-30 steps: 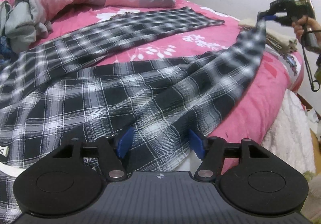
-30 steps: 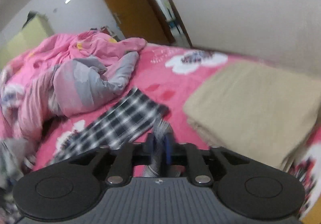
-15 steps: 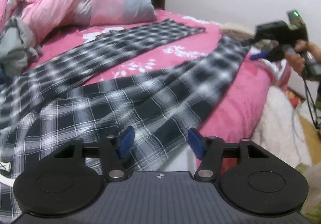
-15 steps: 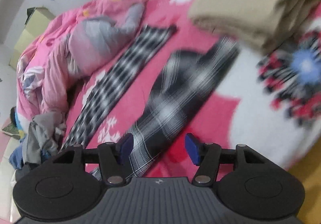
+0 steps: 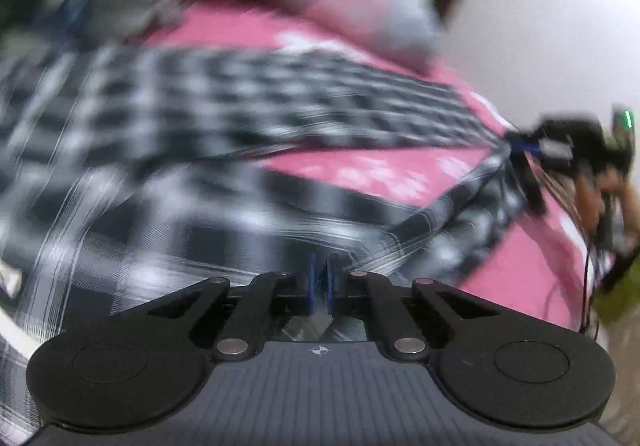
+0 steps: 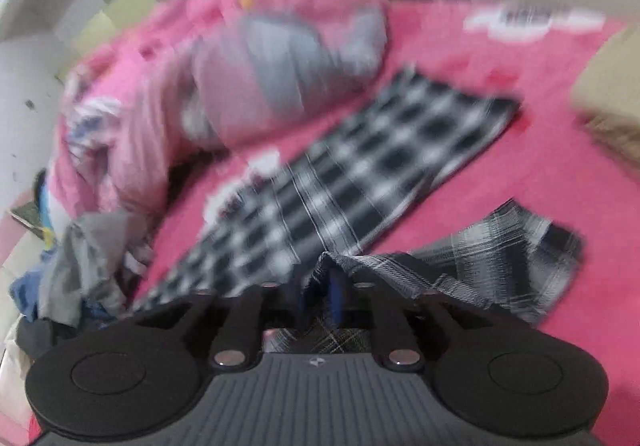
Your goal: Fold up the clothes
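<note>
Between both grippers, the plaid trousers lie spread on the pink bed. Left gripper is clenched on the fabric edge; right gripper pinches a leg hem. Fabric: light, limp; grasp at hems.

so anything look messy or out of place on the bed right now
Yes. The plaid pants lie splayed, one leg flat, the other bunched near the right gripper. A crumpled heap of clothes sits at the bed's far left edge, beside the rumpled pink duvet.
</note>
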Demonstrator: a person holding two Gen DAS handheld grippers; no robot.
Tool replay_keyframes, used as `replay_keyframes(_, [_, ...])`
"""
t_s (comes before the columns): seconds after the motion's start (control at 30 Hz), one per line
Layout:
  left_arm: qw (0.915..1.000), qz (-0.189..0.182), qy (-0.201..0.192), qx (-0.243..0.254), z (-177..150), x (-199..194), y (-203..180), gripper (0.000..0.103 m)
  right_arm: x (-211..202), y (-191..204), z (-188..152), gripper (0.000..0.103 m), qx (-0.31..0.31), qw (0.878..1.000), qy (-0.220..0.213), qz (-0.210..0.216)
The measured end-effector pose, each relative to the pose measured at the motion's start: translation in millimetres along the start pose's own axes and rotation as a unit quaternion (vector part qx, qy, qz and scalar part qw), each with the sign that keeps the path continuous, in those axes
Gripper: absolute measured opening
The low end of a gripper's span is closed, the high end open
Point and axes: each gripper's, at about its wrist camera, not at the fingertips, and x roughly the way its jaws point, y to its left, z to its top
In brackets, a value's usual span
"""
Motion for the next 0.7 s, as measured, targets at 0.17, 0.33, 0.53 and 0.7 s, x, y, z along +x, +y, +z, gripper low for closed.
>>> replay_keyframes(0.17, [0.9981,-0.009,-0.013,-0.06,6.1,-5.8,25.0,0.021,2.0,-23.9,3.6,0.049,0.074,0.996,0.009,0.039])
replay_keyframes(0.33, [0.9986,-0.004,-0.043,-0.03,5.6,-30.0,23.7,0.026,-63.1,-42.7,-1.0,0.054,0.087,0.993,-0.041,0.073])
replay_keyframes(0.53, [0.9971,-0.023,-0.062,0.037,-12.0,-67.4,9.9,0.028,-89.6,-47.7,-40.1,0.053,0.116,0.985,0.01,0.131])
replay_keyframes(0.7, [0.9866,-0.036,-0.037,0.155,-47.0,-77.7,-26.3,0.028,-73.4,-56.2,-74.3,0.05,0.158,0.979,0.051,0.121])
